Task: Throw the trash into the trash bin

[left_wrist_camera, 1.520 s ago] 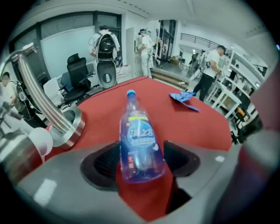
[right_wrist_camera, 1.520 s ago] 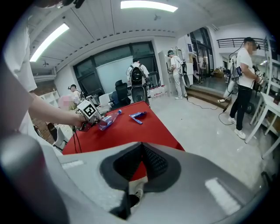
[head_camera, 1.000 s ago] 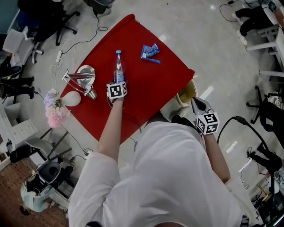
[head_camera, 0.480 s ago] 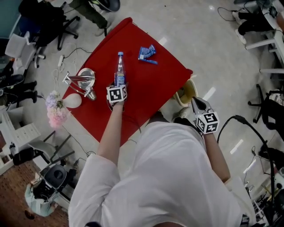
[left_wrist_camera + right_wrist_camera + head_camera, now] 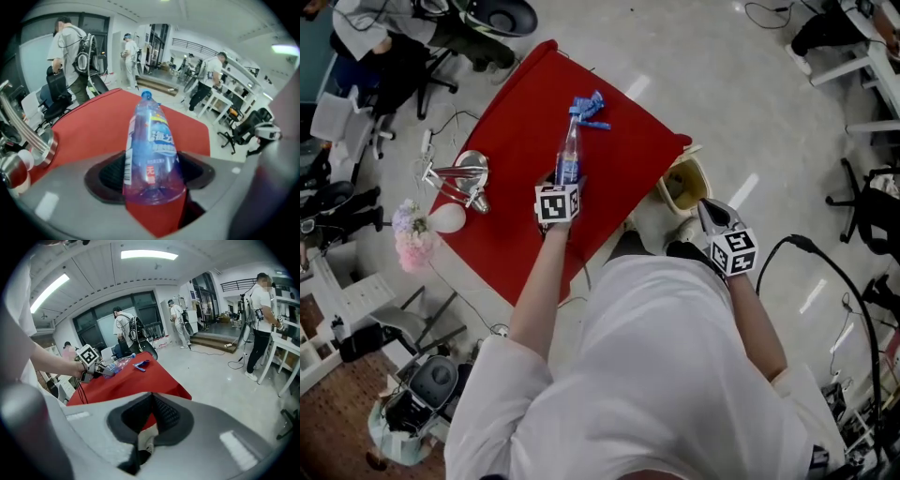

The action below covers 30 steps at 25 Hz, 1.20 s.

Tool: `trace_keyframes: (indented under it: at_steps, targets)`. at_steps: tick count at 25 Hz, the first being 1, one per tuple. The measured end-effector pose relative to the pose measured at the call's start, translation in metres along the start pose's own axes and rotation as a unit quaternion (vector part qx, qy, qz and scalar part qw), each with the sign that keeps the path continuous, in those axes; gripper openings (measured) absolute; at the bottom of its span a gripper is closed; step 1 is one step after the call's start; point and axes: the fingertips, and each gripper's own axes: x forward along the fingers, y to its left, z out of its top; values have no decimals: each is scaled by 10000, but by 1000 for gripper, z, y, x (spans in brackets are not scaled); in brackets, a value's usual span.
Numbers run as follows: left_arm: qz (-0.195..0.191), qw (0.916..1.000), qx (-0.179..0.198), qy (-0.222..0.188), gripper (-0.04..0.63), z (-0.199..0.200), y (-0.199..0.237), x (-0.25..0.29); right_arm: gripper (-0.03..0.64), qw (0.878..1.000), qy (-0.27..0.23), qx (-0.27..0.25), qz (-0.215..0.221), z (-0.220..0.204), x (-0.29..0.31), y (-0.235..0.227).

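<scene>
Mid-frame in head view, worktop [image 5: 511,150]: red-covered, pale glossy floor [image 5: 750,94] around; trash bin [image 5: 701,171] beside its right edge.
Left gripper [image 5: 152,176]: clamped on bottle [image 5: 152,136], centre, above worktop.
Right gripper [image 5: 151,416]: jaws together; glazed office room behind.

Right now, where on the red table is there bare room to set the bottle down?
Bare red table lies between the bottle and the edge by the trash bin, and on the near corner below the left gripper. Crowded: metal bowl at left, blue wrapper far end.
</scene>
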Motion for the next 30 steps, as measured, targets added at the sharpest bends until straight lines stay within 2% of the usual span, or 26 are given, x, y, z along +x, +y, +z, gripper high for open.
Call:
trace_keyframes:
  at_steps: [4,8,12,17,23,30]
  targets:
    - [-327,9988,349,108,349,0,-54,9,2,9998,-34,169,-114,-16,-17,-14]
    - [-677,9941,773,337,350,-5,-110,24,2,9989,-47,373,-286,-35,-39,-34]
    - [-1045,9859,1203,515,350,-12,-165,35,2,9967,-96,617,-518,-51,-60,-57]
    - [-1510,9713,1663,780,350,-29,-235,49,2,9919,-147,978,-803,-73,-87,-81]
    - [-1834,9596,1904,965,350,-40,-297,68,2,9872,-70,1241,-995,-102,-110,-111]
    - [-1860,9533,2005,1285,351,-64,-324,102,2,9843,46,1363,-1120,-125,-123,-140]
